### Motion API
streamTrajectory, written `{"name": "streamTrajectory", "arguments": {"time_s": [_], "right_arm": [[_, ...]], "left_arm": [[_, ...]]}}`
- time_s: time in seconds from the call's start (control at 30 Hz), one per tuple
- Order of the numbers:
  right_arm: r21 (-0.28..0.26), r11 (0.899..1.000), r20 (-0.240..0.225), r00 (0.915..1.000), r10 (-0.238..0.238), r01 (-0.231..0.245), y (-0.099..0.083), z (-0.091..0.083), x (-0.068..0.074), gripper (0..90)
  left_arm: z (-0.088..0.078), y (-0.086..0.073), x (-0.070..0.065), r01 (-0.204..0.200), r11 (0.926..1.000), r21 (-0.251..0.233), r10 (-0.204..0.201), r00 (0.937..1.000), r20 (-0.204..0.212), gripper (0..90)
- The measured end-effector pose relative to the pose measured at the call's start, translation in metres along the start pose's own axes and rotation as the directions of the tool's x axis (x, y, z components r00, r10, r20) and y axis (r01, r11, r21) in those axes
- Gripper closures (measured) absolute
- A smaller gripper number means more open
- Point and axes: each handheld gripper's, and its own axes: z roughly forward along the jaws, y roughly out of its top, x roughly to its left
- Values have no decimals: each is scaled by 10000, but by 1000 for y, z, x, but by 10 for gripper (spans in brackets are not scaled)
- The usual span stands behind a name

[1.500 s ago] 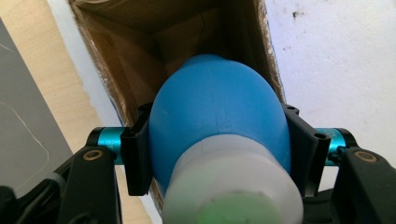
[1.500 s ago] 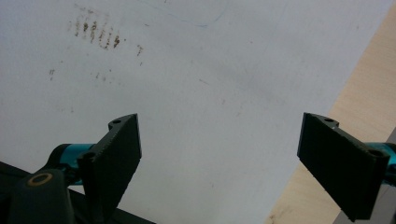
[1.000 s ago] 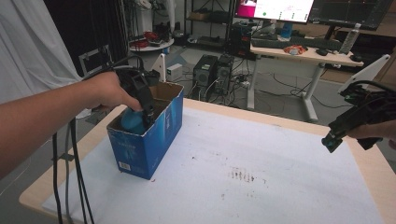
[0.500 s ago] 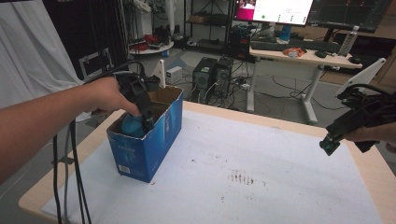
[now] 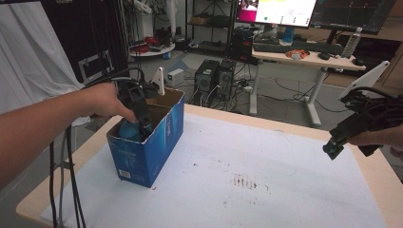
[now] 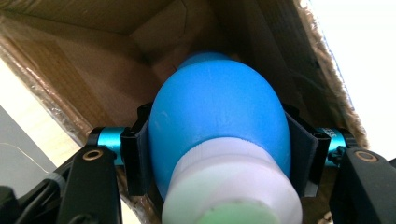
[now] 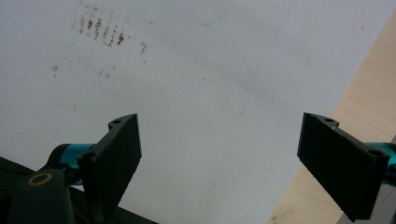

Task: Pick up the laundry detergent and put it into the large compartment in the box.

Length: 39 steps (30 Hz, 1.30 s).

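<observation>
Risk first: your left gripper (image 5: 142,124) is down inside the blue box (image 5: 152,142), jaws clamped on either side of the blue bulb (image 6: 219,116), w/ its white collar (image 6: 233,186) facing the camera. The bulb is smooth, rounded and prob. soft, and the pads (image 6: 135,154) bear on the curve near its widest part, so a slip is my main worry: squeeze harder and it may squirt out fwd or back; ease off and it drops to the box bottom. Second risk: the cardboard walls sit close on both sides in the left gripper view, so a tilted lift could catch a flap or rim and drag the box along the white sheet (image 5: 266,171), since nothing pins the box down. The box also stands near the table's left edge, so a shove that way could push it off.

Your right gripper (image 7: 219,163) hangs over the sheet near the table's right side, jaws spread wide, nothing btwn them. It's well apart from the box, so it can't steady it from there.

Hard to make out: whether the bulb rests on the box floor or hangs free; what else, if anything, lies in the box under it; the green patch on the collar's end is cut off at the frame bottom. In the high view your hand (image 5: 102,99) covers most of the gripper body.
</observation>
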Motion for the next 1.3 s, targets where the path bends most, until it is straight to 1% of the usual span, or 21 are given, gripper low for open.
{"name": "streamTrajectory", "arguments": {"time_s": [0.2,0.3,0.5,0.63,0.8,1.0,1.3], "right_arm": [[24,10000,-30,10000,7,-7,1,2,1,128],[50,10000,-24,10000,-71,71,1,3,2,128],[40,10000,4,10000,-47,47,1,3,3,128],[27,10000,-1,10000,-26,26,0,4,2,128],[44,10000,-30,10000,-27,27,0,6,2,128],[48,10000,-56,10000,4,-4,1,6,3,128],[53,10000,-77,10000,-41,41,0,8,1,128]], "left_arm": [[0,0,0,-81,10000,-10,81,10000,27,371],[1,0,0,-116,9999,-36,116,9999,24,371],[2,-1,1,-84,9999,-64,84,9999,73,370],[2,0,1,-192,9998,-71,192,9998,83,369],[3,0,1,-88,9999,-102,89,9999,90,366],[2,0,1,26,10000,-20,-26,10000,50,364],[1,1,2,145,9999,62,-146,9997,194,363]]}}
